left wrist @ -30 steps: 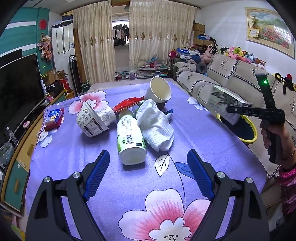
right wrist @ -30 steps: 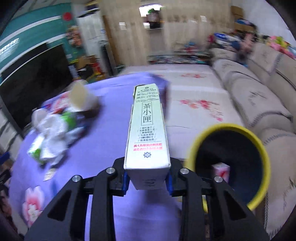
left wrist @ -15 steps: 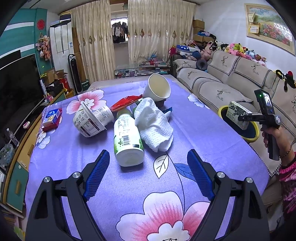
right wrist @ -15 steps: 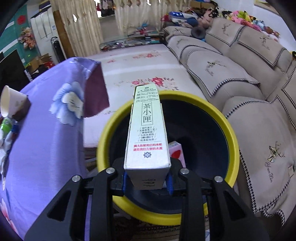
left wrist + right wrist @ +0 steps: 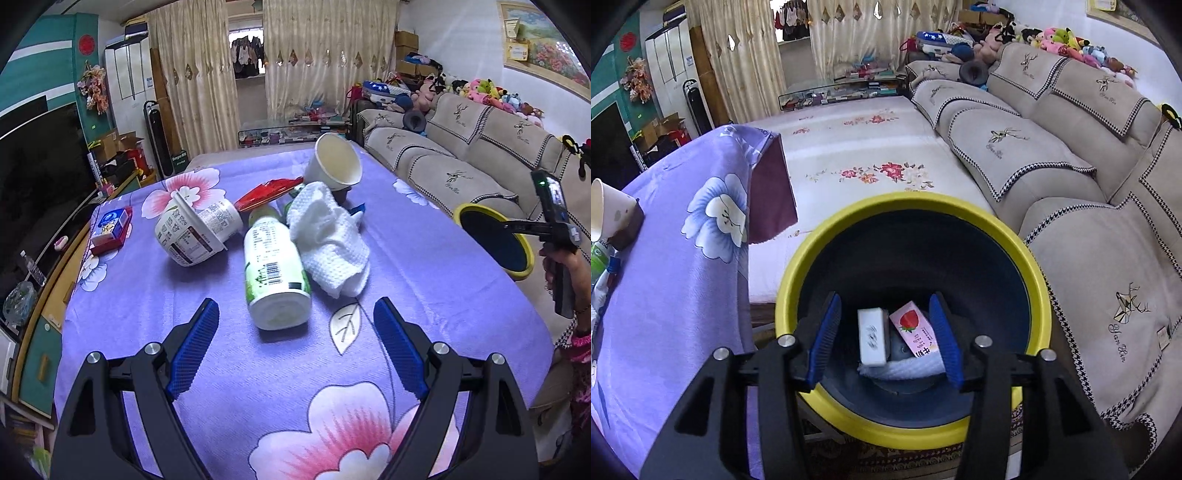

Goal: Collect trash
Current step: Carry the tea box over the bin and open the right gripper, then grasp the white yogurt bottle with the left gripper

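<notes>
Trash bin point(image 5: 1032, 266): my right claw point(image 5: 882, 341) hangs spread & empty over it; left claw point(image 5: 295, 350) spread, bottle point(image 5: 275, 273) next.

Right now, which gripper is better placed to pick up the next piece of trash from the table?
Left. The left gripper is open just in front of the lying bottle on the purple tablecloth. The right gripper is open over the yellow-rimmed bin, beside the table, away from the trash pile.
</notes>
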Motion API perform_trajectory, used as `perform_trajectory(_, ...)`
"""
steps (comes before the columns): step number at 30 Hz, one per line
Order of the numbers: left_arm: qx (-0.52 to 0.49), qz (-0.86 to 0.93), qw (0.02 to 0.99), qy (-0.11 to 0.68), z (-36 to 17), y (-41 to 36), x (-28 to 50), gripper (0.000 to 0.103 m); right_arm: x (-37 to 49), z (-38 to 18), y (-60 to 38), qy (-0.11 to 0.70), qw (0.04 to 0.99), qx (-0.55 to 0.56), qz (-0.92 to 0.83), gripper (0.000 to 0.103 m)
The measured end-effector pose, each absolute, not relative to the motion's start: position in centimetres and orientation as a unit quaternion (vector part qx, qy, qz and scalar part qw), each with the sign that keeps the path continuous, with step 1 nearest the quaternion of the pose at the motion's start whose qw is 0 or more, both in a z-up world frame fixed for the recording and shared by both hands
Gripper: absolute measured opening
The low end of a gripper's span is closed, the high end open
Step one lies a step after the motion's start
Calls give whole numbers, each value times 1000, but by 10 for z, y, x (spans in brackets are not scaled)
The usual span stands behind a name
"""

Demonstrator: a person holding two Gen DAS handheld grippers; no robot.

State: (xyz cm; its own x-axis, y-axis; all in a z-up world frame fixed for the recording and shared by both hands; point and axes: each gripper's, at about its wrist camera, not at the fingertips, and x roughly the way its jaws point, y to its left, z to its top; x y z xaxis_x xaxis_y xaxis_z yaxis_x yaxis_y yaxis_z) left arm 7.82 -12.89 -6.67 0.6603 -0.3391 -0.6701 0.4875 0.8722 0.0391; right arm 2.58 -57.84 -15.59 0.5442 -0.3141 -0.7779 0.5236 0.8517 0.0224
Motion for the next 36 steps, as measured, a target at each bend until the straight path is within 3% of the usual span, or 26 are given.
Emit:
perform_trajectory(4, 101, -216, 901, 362, -76, -129, 96, 84, 26, -154, -576, 411, 871, 125, -236, 48)
perform_trajectory(22, 81, -195, 879, 427, -121, -145, 152, 53, 25, -158, -572, 420, 869, 126, -227, 48)
perform_trajectory(36, 90, -187, 900, 383, -103, -127, 145, 52, 23, -157, -567, 419, 872, 123, -221, 48)
